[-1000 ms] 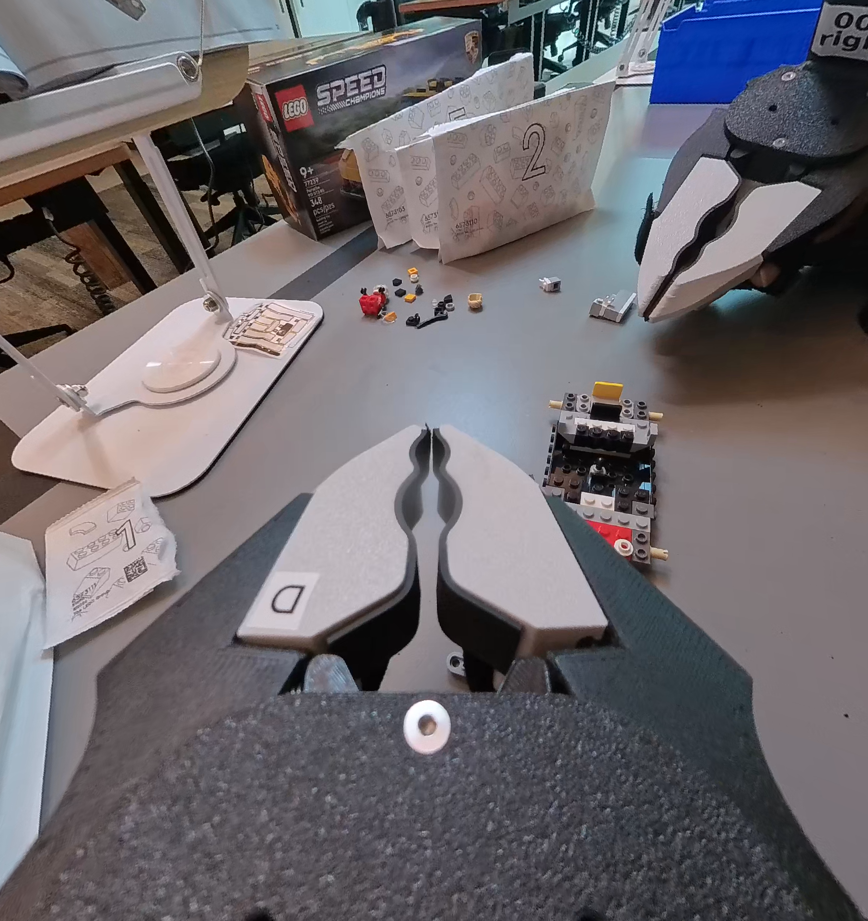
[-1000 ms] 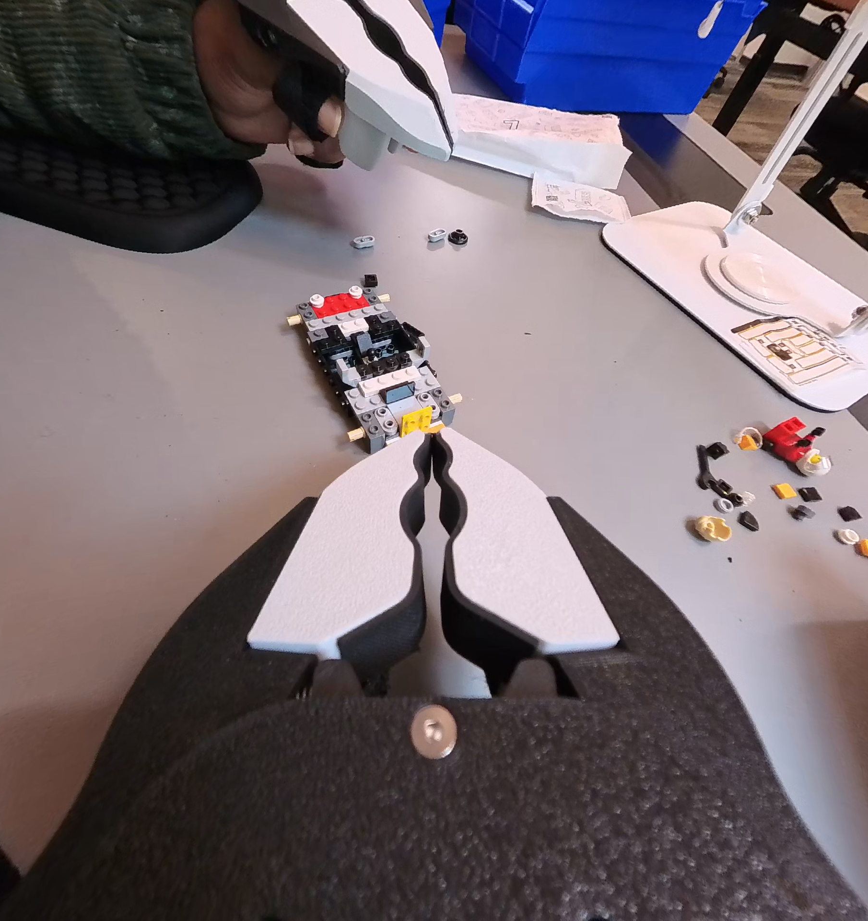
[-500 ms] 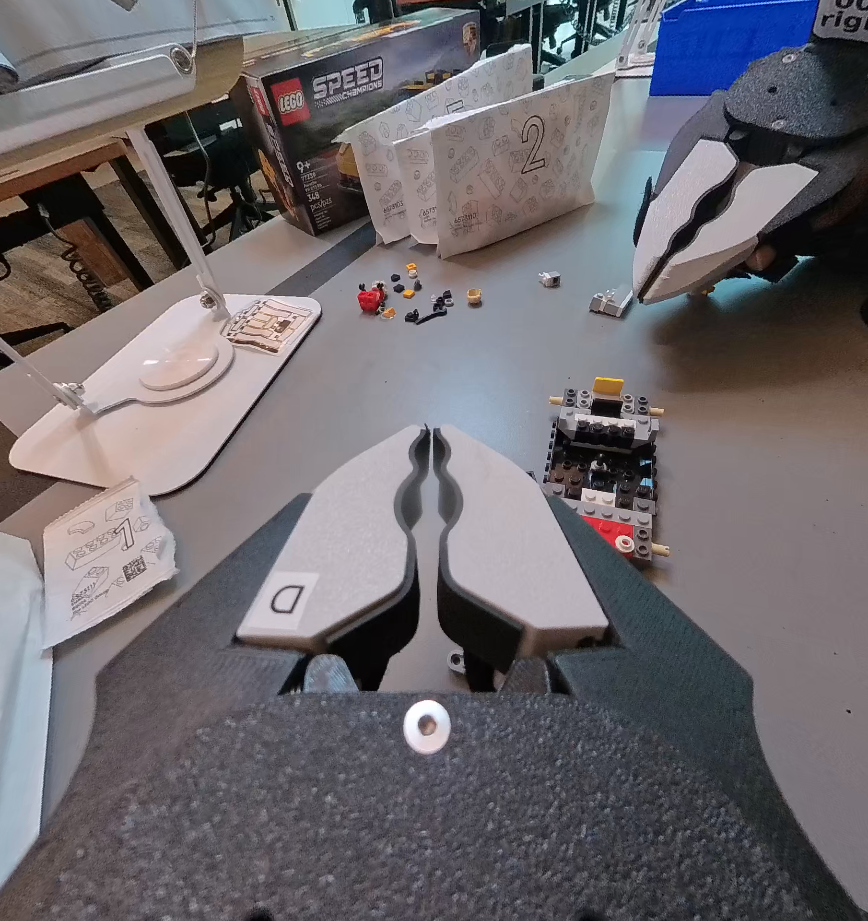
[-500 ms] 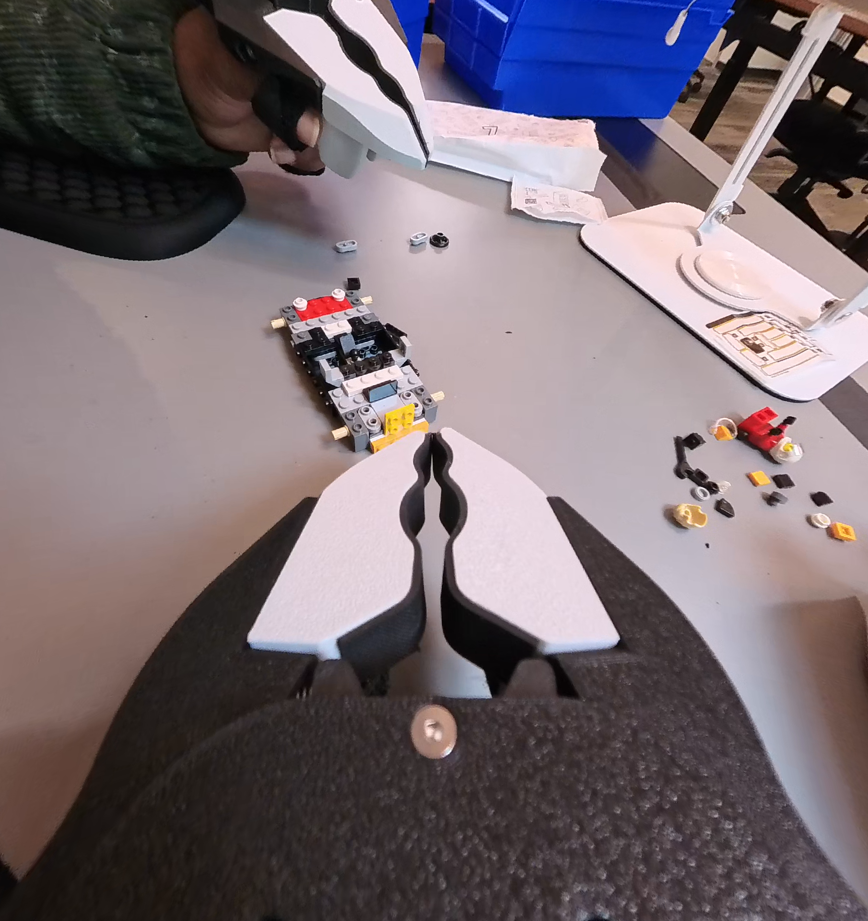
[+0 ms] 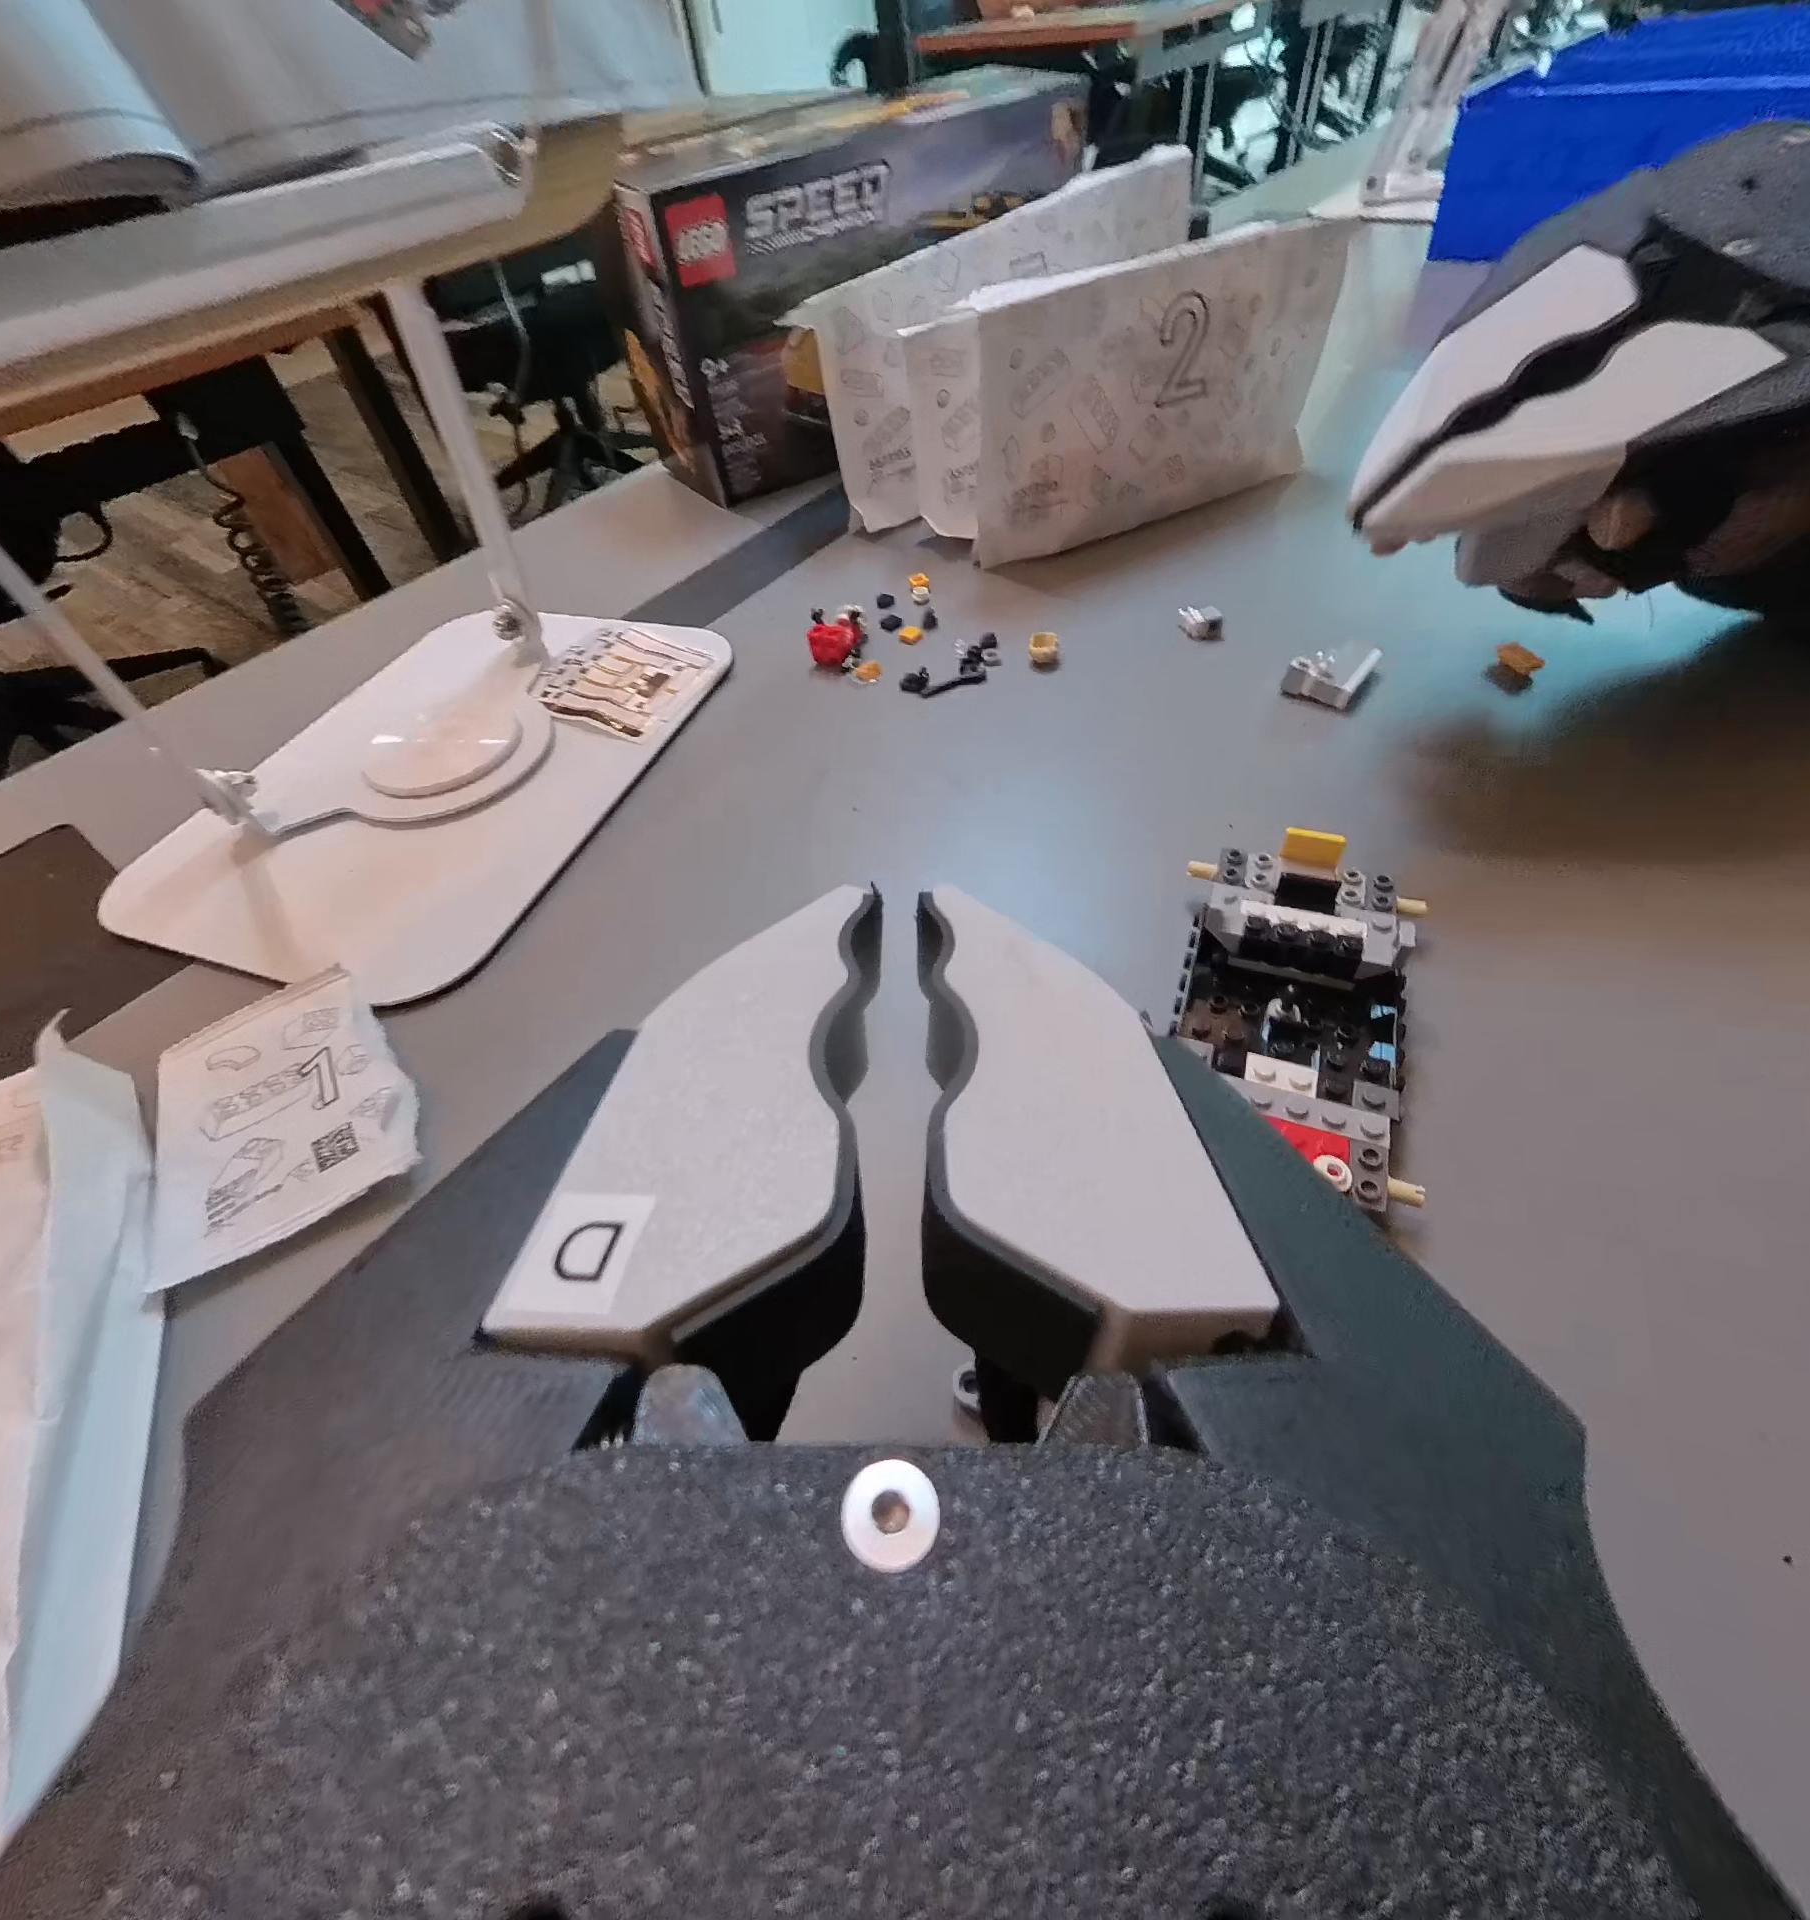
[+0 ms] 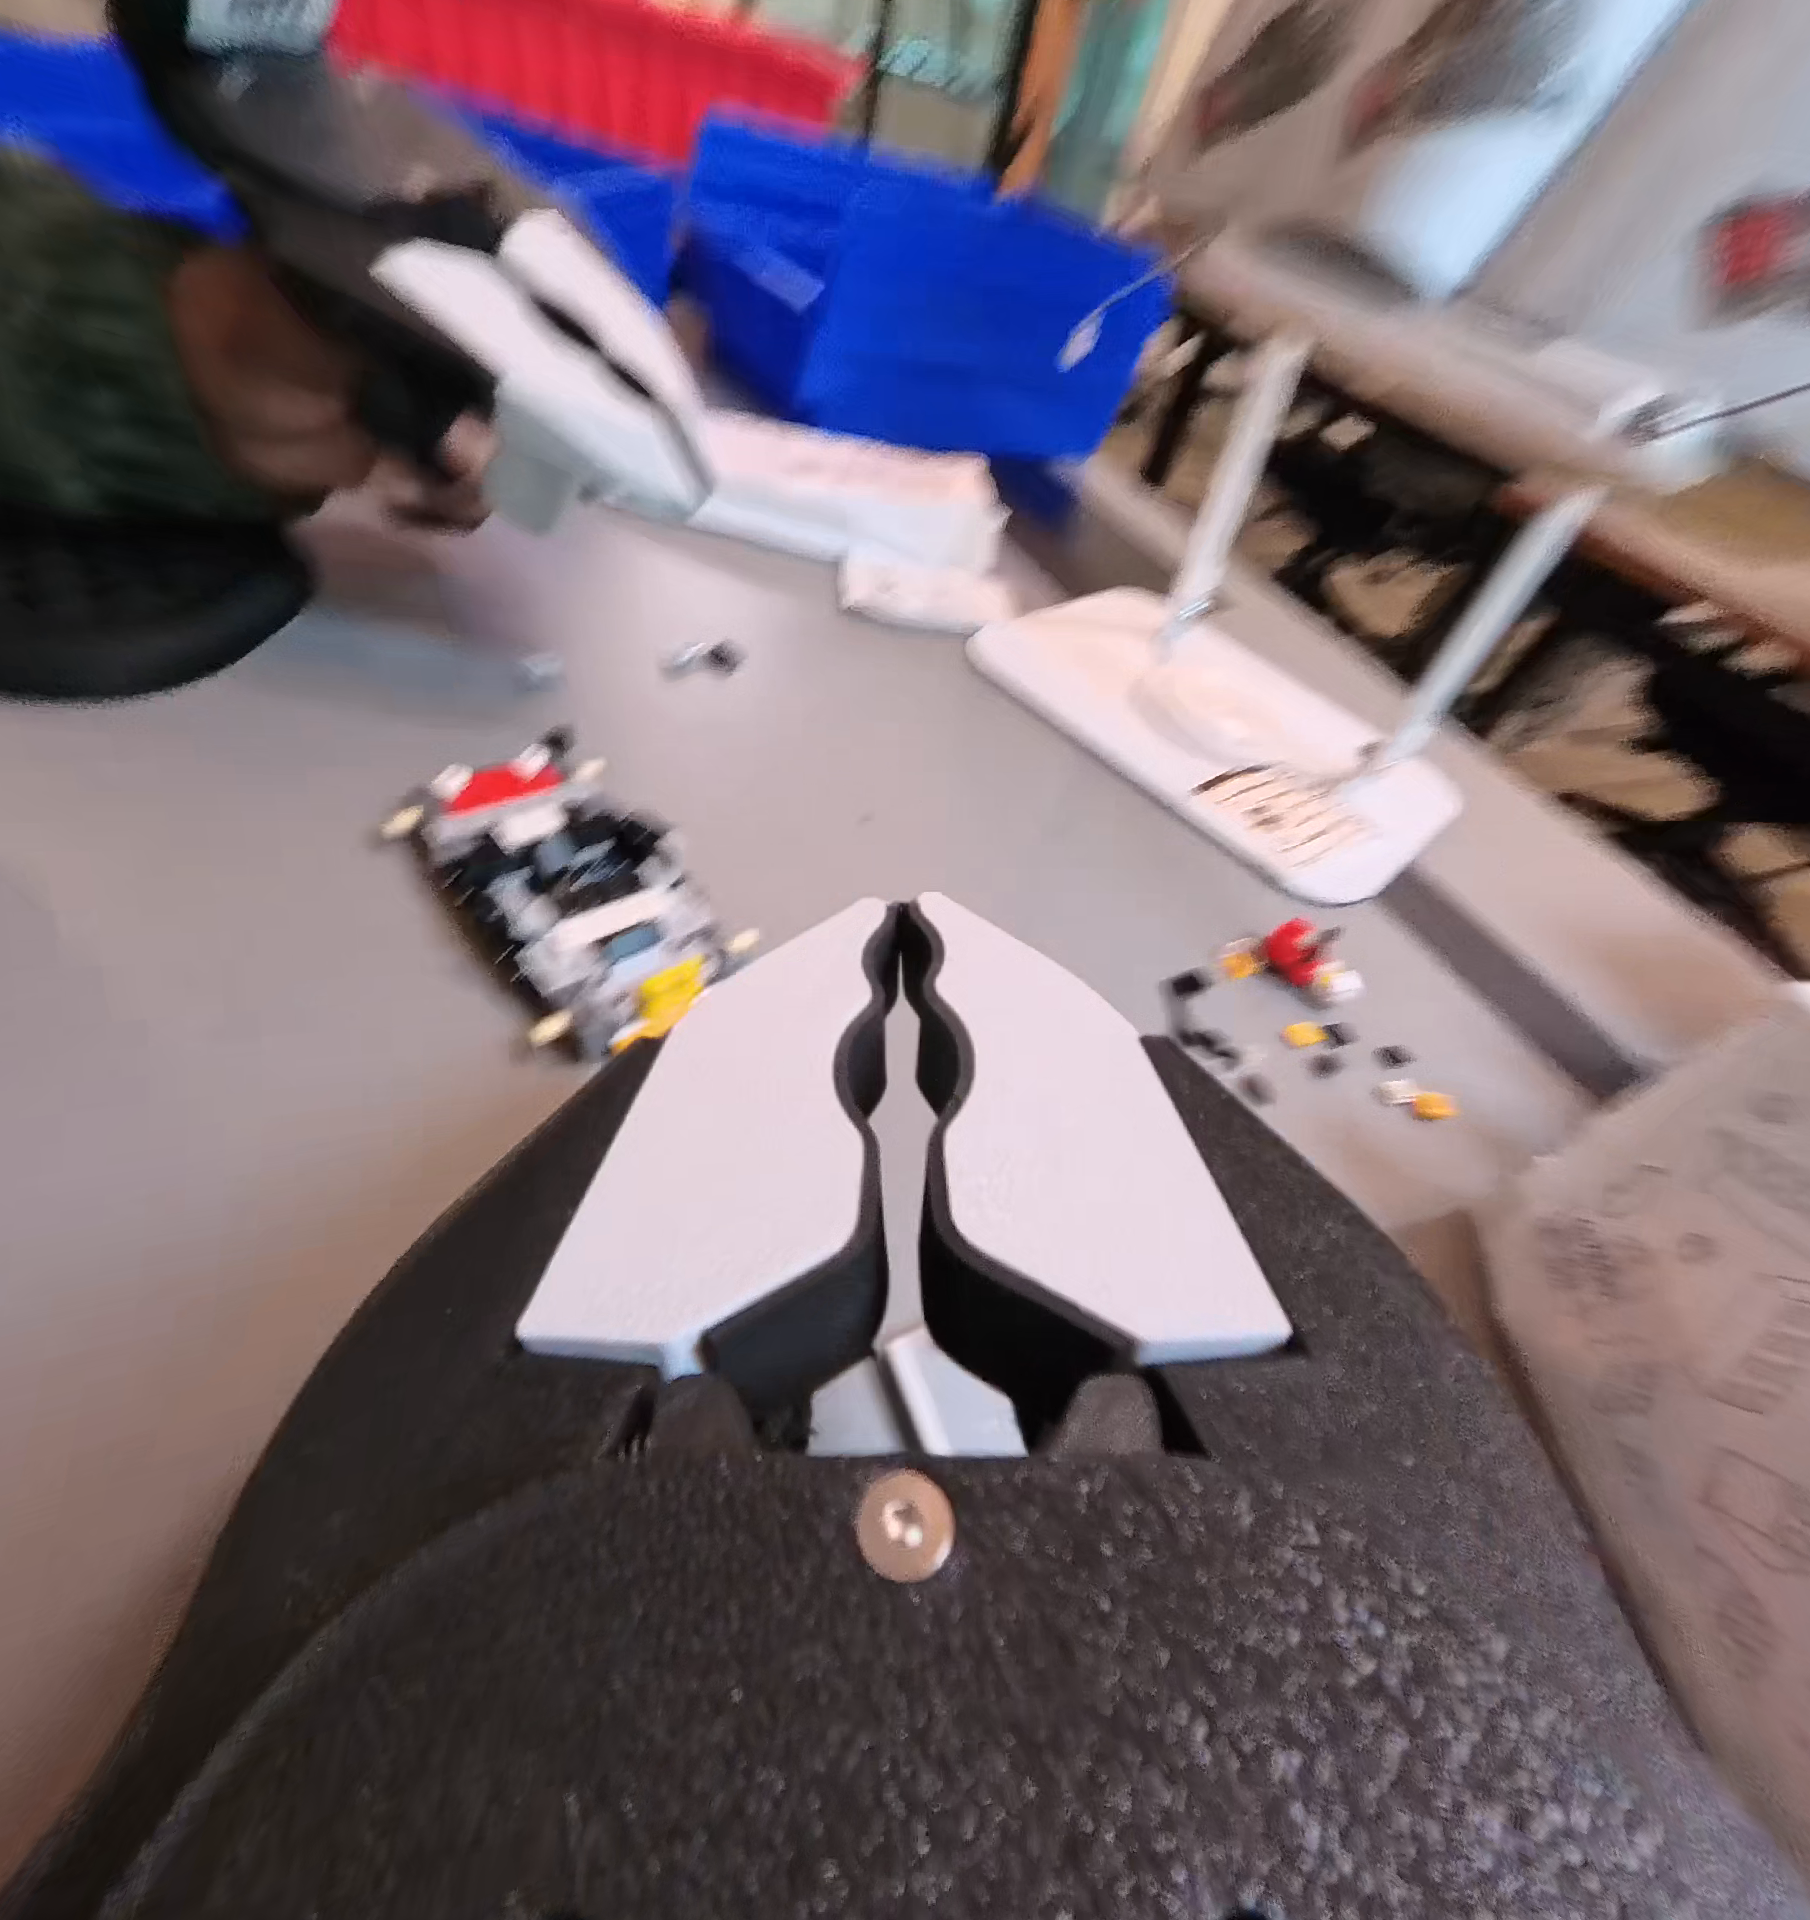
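Grey table (image 5: 984, 790); a part-built brick car chassis (image 5: 1296, 997) lies flat on it, studs up, a yellow tile at 1 end and a red plate at the other; no wheels, no body panels on it, bare axle pins showing at the corners; by my reading the build is well short of finished.

Left gripper (image 5: 896, 896) hangs over the table just beside the chassis, not touching it; its fingertips stand slightly apart with only table showing between them; nothing held.

Right gripper (image 6: 901, 914) is raised above the far end of the chassis, near the yellow tile; this view is badly blurred; tips meet, nothing visible between them; the left wrist view agrees, jaws closed and empty.

Loose parts unplaced: a scatter of small pieces (image 5: 911, 644) with a red one among them; a grey piece (image 5: 1327, 673); a brown piece (image 5: 1519, 659) under the right gripper.

Behind: numbered paper bags (image 5: 1140, 395) standing, the set's box (image 5: 766, 312); an opened bag scrap (image 5: 277, 1122) near left; a white lamp base (image 5: 413, 790) carrying a sticker sheet (image 5: 620, 670).
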Demonstrator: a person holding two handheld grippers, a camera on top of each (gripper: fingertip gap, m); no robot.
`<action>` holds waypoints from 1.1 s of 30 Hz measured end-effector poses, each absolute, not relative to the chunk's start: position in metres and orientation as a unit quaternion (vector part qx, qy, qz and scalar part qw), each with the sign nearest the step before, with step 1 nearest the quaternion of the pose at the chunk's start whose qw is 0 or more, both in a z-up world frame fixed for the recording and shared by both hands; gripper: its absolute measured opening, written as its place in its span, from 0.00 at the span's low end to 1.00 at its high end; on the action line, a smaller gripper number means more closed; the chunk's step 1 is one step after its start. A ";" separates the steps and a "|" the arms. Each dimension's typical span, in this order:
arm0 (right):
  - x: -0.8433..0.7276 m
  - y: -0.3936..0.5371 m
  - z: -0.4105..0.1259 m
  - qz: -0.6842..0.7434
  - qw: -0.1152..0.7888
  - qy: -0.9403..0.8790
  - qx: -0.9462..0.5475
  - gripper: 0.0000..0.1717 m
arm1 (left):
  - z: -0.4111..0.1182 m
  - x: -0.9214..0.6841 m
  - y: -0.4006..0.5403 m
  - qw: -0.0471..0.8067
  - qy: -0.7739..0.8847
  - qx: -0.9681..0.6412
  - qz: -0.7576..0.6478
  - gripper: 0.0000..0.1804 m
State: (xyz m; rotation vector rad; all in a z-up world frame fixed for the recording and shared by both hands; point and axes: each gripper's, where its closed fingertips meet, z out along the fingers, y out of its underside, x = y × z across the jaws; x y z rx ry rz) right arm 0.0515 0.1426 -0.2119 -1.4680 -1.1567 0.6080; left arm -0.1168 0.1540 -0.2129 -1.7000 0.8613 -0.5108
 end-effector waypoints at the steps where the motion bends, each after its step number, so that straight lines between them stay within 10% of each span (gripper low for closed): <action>1: 0.057 0.152 -0.198 0.249 0.589 -0.456 -0.619 0.00 | -0.210 -0.119 0.156 0.558 0.353 -0.719 -0.216 0.04; 8: 0.057 0.208 -0.135 0.204 0.671 -0.352 -0.620 0.03 | -0.201 -0.127 0.167 0.576 0.304 -0.726 -0.221 0.06; 21: -0.120 0.359 -0.054 0.055 0.731 -0.347 -0.584 0.54 | -0.194 -0.129 0.158 0.588 0.315 -0.712 -0.221 0.06; 33: -0.127 0.399 -0.050 -0.036 0.750 -0.340 -0.566 0.34 | -0.190 -0.132 0.155 0.586 0.312 -0.705 -0.249 0.06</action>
